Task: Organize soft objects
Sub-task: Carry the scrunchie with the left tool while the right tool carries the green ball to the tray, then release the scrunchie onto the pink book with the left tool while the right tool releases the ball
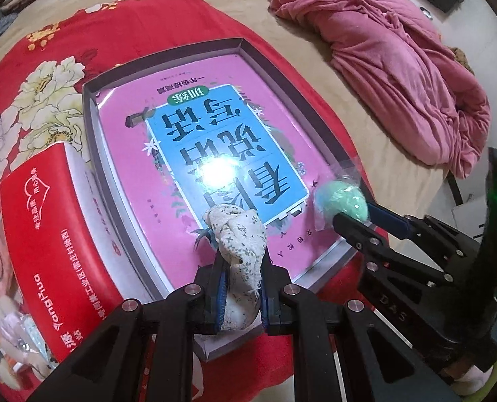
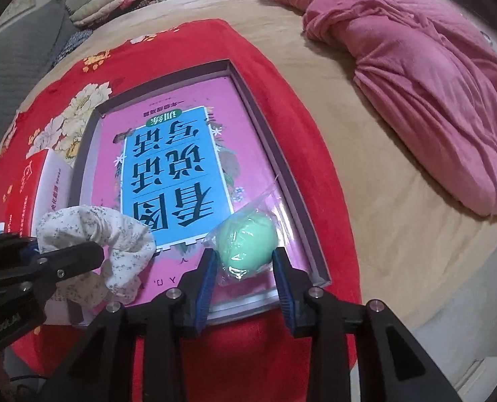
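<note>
Two claws hang side by side over a shallow grey box (image 1: pixel 90 127) that lies on a red flowered cloth (image 1: pixel 168 23) spread across the bed (image 2: pixel 365 201). Inside the box a pink book (image 1: pixel 131 174) with a blue panel of large characters covers nearly the whole floor. The left claw (image 1: pixel 241 261) is clamped tight on a white scrunchie with small dark sprigs (image 1: pixel 240 234) — the fabric bulges out above and below its blue pads, its top just over the near end of the book. The right claw (image 2: pixel 245 268) stands partly apart with a mint-green ball wrapped in clear plastic (image 2: pixel 248 244) between its pads; the ball sits at the box's near right corner, and whether the pads actually press on it I cannot tell, since the wrapper fills the gap on both sides. Just left of the box stands a red carton with white lettering (image 1: pixel 47 234), touching or nearly touching its wall. Farther off on the bed lies a crumpled pink quilt (image 1: pixel 399 67) — well apart from the box.
</note>
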Motion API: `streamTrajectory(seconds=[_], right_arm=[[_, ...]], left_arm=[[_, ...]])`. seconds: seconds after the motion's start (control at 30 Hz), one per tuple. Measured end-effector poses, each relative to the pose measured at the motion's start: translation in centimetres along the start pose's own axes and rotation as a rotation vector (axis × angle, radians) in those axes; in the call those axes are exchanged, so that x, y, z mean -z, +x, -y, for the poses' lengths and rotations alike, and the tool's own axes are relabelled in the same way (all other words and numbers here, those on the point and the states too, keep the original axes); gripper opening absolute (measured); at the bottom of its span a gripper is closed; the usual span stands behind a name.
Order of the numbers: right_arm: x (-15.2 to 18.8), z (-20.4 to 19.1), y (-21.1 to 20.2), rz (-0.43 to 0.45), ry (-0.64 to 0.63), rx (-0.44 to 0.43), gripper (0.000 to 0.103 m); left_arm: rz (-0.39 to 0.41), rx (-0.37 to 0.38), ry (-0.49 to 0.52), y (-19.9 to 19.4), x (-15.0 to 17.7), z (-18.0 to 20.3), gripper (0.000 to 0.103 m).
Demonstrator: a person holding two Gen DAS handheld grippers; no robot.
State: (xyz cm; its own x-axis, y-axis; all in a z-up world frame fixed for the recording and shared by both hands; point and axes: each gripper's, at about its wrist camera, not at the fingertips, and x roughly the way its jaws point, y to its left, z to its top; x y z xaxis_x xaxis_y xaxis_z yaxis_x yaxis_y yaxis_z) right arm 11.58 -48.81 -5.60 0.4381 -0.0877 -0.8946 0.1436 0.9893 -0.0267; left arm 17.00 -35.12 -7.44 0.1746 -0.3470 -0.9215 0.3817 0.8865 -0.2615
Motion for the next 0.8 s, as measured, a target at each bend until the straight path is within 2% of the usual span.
streamTrajectory(seconds=[0.07,0.17,0.43,0.53,0.63,0.7,0.8], right_arm=[[0.3,0.3,-0.3,0.014,-0.001,0.004,0.038],[0.4,0.9,-0.7,0.03,0.018,-0.01,0.046],[0.3,2.2,-2.9,0.089,0.061,-0.018,0.047],[0.2,2.4,-3.9,0.104,0.075,-0.029,0.047],[0.2,2.3,-4.9,0.125,0.081,-0.03,0.047],[0.3,2.3,-5.4,0.137,0.087,-0.037,0.047],[0.3,2.3,-6.0,0.145,0.097,-0.044,0.047]], left_arm=[[-0.005,-0.004,0.001,0.2,-0.2,0.1,0.016],[-0.01,-0.017,0.01,0.6,-0.2,0.4,0.016],[-0.023,-0.015,0.0,1.3,-0.7,0.1,0.016],[-0.029,-0.014,-0.01,1.4,-1.1,-0.2,0.02],[-0.032,-0.023,-0.01,1.4,-1.2,-0.3,0.032],[-0.028,-0.019,-0.015,1.1,-1.3,-0.4,0.048],[-0.025,-0.025,-0.017,0.8,-1.4,-0.5,0.052]])
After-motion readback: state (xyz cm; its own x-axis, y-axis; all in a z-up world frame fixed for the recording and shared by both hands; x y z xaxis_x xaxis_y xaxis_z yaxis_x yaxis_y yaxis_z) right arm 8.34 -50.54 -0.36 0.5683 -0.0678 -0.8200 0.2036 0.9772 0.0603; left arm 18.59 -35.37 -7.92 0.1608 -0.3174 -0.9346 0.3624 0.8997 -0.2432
